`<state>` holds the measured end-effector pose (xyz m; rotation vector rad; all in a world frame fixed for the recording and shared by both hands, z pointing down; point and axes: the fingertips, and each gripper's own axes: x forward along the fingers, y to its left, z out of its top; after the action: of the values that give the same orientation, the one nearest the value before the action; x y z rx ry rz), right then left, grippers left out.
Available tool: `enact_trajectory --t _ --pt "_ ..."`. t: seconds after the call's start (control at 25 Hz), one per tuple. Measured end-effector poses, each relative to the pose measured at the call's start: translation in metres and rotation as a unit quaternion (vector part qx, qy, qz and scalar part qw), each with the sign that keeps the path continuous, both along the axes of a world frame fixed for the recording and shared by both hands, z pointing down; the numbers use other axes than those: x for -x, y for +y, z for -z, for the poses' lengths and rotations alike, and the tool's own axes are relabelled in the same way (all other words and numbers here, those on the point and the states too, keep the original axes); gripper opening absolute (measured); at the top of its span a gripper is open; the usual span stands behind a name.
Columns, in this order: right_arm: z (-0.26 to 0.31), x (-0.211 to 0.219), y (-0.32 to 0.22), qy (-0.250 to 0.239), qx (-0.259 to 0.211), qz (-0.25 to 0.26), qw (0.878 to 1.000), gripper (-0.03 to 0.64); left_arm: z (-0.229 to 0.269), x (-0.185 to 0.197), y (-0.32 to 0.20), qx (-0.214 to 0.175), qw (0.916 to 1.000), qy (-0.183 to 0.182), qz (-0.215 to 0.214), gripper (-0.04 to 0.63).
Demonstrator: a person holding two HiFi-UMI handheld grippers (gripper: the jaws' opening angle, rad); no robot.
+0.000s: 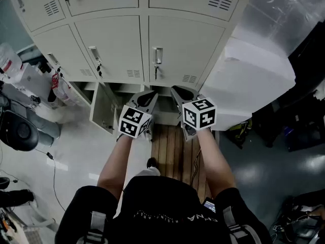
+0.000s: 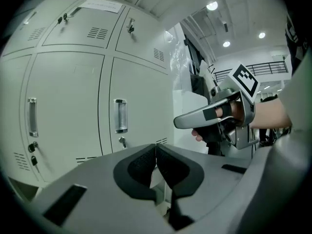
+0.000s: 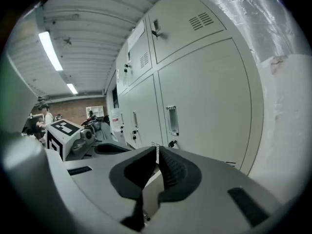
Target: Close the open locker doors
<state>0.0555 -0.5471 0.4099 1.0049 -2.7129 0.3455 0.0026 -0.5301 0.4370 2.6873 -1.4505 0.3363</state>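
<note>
Glossy pale floor (image 1: 76,156) runs under a bank of cream metal lockers (image 1: 109,44), and a strip of wooden planks (image 1: 175,149) lies at the person's feet. A ribbed ceiling carries two strip lights (image 3: 48,48), with a brick wall (image 3: 73,113) far behind.

At far left sits a round black machine (image 1: 18,131), with a thin cable (image 1: 53,172) trailing across the floor. Next comes the one open locker door (image 1: 104,108), in the bottom row, swung outward just left of the grippers. Every door above it is shut. The two middle-row doors straight ahead each have a metal handle (image 1: 158,55) with keys hanging below it.

The left gripper (image 2: 156,150) has its jaws together at the tips, with nothing between them. Its marker cube (image 1: 134,121) shows black-and-white squares. The right gripper (image 3: 157,150) is likewise closed and empty, and has a second cube (image 1: 199,113). Both grippers point at the lockers, near the bottom row.

Right of the lockers stands one large white block (image 1: 254,80), with a crinkled silver sheet (image 1: 277,9) above it.

A paper sheet (image 2: 100,4) on an upper locker door and the print on the person's black shirt (image 1: 167,215) are too small to read.
</note>
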Motion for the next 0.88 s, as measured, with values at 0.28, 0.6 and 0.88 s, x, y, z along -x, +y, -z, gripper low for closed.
enact_trajectory --t 0.28,0.6,0.88 --pt "0.008 -0.058 0.078 -0.008 -0.011 0.035 0.999 0.037 0.011 -0.043 0.076 -0.005 0.9999 0.009 0.014 0.020" --pt "0.011 -0.115 0.163 -0.019 -0.020 0.042 0.999 0.037 -0.001 -0.080 0.175 0.017 0.9996 0.001 0.023 0.020" --pt "0.007 -0.148 0.213 -0.042 -0.013 -0.001 0.999 0.037 0.003 -0.100 0.230 0.014 0.9999 0.002 0.003 0.020"
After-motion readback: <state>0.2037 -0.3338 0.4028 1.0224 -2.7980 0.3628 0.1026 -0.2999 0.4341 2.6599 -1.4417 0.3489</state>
